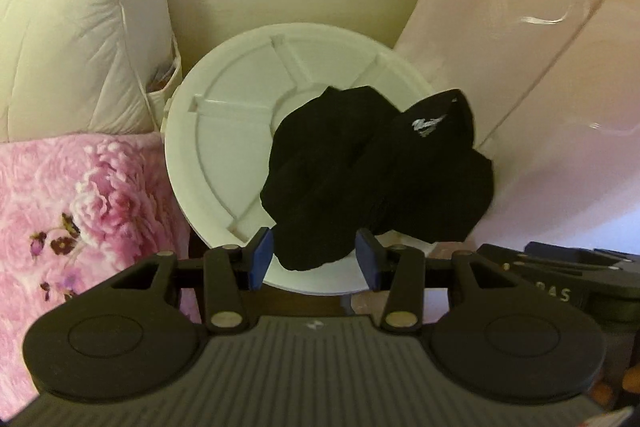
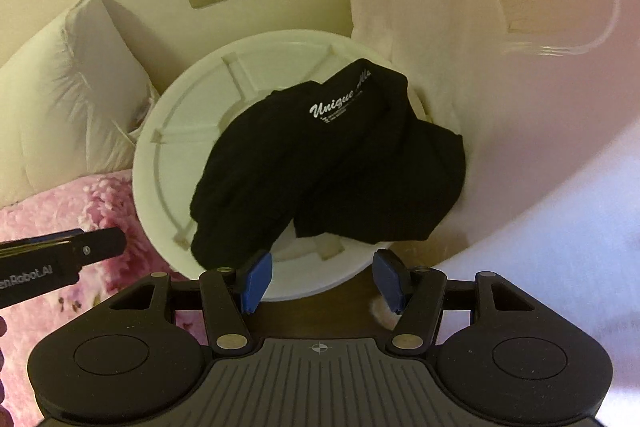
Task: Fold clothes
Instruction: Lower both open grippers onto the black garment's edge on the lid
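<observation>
Right wrist view alone reads "Unique" on the black garment (image 2: 328, 163); both grippers (image 1: 315, 259) (image 2: 326, 281) gape, holding nothing.

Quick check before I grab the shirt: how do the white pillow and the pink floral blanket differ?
The white pillow is plain and smooth with stitched seams; the pink floral blanket is fuzzy and patterned with flowers. The pillow stands propped against the wall; the blanket lies flat below it. Both sit left of the round white table that holds the crumpled black shirt.
</observation>
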Available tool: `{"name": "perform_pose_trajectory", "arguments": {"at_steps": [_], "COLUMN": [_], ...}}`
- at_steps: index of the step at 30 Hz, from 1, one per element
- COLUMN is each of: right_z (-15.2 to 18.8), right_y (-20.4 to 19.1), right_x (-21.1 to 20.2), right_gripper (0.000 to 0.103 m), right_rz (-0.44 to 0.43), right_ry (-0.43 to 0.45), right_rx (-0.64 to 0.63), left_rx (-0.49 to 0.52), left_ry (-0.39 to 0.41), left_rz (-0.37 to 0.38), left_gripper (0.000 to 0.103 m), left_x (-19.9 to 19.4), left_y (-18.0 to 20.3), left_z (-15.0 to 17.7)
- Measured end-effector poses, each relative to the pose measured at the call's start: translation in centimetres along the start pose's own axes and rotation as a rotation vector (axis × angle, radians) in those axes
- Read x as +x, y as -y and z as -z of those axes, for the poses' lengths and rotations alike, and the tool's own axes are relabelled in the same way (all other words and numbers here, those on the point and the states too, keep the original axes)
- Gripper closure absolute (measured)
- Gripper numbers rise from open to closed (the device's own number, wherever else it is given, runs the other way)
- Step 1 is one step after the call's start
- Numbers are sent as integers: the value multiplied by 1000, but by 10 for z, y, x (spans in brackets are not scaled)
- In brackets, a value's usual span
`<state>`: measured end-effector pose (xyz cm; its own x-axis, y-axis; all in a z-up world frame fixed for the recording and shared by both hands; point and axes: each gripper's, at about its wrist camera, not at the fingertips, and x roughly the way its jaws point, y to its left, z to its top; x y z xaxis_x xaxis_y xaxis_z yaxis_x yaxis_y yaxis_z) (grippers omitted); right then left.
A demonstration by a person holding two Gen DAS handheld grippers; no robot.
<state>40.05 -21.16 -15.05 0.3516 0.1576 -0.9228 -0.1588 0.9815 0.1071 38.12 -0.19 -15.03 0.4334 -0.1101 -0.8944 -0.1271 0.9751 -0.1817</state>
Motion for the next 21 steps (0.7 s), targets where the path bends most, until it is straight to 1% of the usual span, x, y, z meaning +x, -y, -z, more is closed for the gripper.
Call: {"name": "perform_pose_trajectory", "arguments": {"at_steps": [3,9,14,17,21], "right_z": [-8,-23,-32,-37,-42], "right_y": [4,12,18,21,25], "right_x": [11,36,62,79,102], "right_gripper": [43,43,43,43,43], "right_rz": [3,8,5,3,4], "right_ry": [-12,-29,-46,-56,-61], "right_rx": [1,13,33,45,61], "left_rx": [14,72,6,-14,20], "left_ry": [-12,-47,-74,-90,-89], "left_rz": [-16,-34,-4,1,-3], "left_gripper": [62,62,63,64,66], "left_x": [19,54,87,106,127], "left_y": [2,2,-10,-15,-17], "left_z": [-6,-13,-20,-24,-30]}}
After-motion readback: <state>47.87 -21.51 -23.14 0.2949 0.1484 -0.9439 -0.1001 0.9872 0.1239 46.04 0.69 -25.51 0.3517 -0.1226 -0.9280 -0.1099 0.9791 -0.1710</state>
